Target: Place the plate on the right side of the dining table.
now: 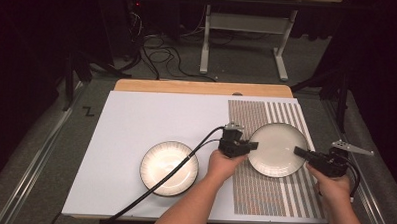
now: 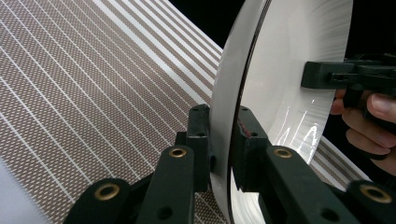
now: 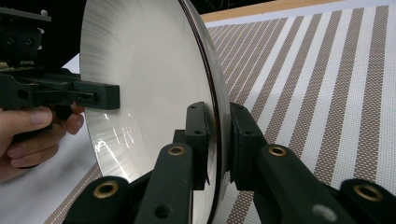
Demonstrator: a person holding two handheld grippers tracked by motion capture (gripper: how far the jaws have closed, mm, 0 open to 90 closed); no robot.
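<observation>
**Dim workroom around a lit table**

A white table top [image 1: 135,140] with a wooden far edge [image 1: 202,87] stands on grey carpet [image 1: 308,61]. Beyond it, a pale metal frame with two feet [image 1: 244,33] rests on the floor, and black cables [image 1: 161,55] lie looped beside it. The room's far side and both flanks sink into darkness; light falls mainly on the table.
</observation>
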